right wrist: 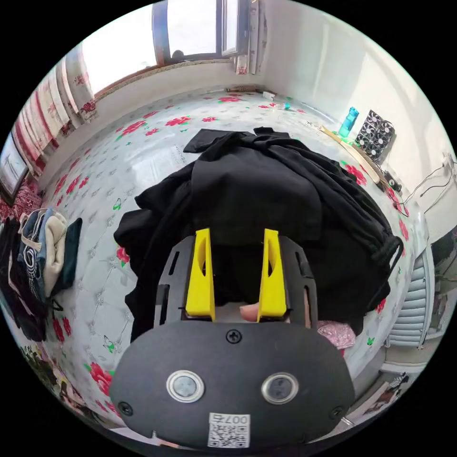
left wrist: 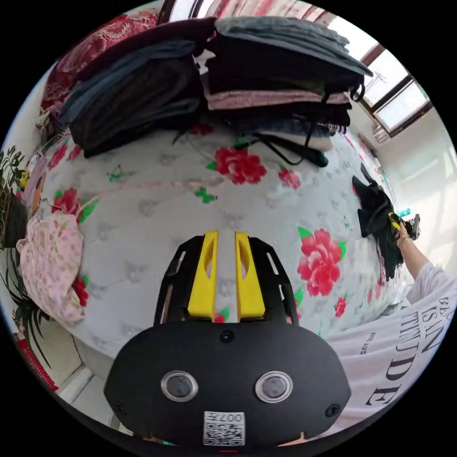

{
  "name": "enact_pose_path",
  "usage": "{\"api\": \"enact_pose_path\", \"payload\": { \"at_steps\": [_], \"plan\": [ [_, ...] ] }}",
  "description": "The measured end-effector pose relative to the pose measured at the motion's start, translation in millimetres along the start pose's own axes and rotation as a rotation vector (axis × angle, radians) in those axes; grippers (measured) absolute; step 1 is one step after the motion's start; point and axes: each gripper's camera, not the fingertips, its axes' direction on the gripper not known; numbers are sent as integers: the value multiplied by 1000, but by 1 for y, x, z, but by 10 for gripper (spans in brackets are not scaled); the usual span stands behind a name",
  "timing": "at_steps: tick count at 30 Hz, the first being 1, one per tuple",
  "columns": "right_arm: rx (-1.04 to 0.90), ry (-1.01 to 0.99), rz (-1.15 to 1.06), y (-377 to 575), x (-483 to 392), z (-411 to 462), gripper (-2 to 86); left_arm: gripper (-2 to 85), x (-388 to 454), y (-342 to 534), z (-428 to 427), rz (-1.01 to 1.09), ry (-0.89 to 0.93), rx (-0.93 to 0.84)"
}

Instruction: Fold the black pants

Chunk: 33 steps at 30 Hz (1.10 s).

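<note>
Your right hand-held gripper (right wrist: 236,238) hangs just over the black pants (right wrist: 266,200) — its jaws stand apart, nothing between them, and the pants lie crumpled on the bed (right wrist: 143,143) right ahead of it. Your left hand-held gripper (left wrist: 226,238) hovers over bare sheet, jaws a narrow gap apart and empty — the stacks of folded clothes (left wrist: 281,81) lie beyond it.

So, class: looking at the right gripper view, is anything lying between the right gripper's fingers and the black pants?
Nothing visible does. The right gripper is open, with the black pants bunched on the flowered bed sheet directly ahead of its fingers. The stacks of folded clothes sit well off to one side.
</note>
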Motion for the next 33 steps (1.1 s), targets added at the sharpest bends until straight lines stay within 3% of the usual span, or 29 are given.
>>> {"api": "enact_pose_path", "payload": {
  "at_steps": [1, 5, 12, 14, 17, 22, 24, 28, 29, 31, 32, 33],
  "plan": [
    [-74, -24, 18, -7, 7, 16, 77, 48, 8, 5, 6, 10, 19, -20],
    [-5, -152, 60, -2, 29, 4, 22, 45, 70, 20, 37, 126, 160, -137],
    [86, -328, -66, 81, 54, -53, 0, 51, 155, 26, 25, 448, 305, -139],
    [48, -714, -151, 132, 53, -76, -1, 55, 165, 35, 15, 499, 342, -134],
    [-53, -809, -335, 212, -4, -100, -2, 62, 170, 58, -5, 576, 387, -139],
    [-158, -1014, -469, 286, -87, -128, -2, 103, 147, 101, -54, 653, 435, -102],
    [-235, -1063, -633, 310, -140, -146, -2, 136, 120, 122, -82, 646, 468, -72],
    [-467, -1406, -1086, 380, -254, -210, 2, 146, 60, 154, -139, 541, 553, 60],
    [-576, -1504, -1225, 406, -281, -230, 5, 133, 34, 166, -161, 500, 574, 131],
    [-547, -1532, -1368, 436, -301, -259, 12, 80, -6, 189, -194, 439, 555, 248],
    [-519, -1456, -1453, 450, -309, -272, 20, 16, -36, 201, -211, 355, 539, 288],
    [-508, -1415, -1481, 455, -312, -276, 25, 5, -70, 211, -222, 236, 526, 312]
  ]
}}
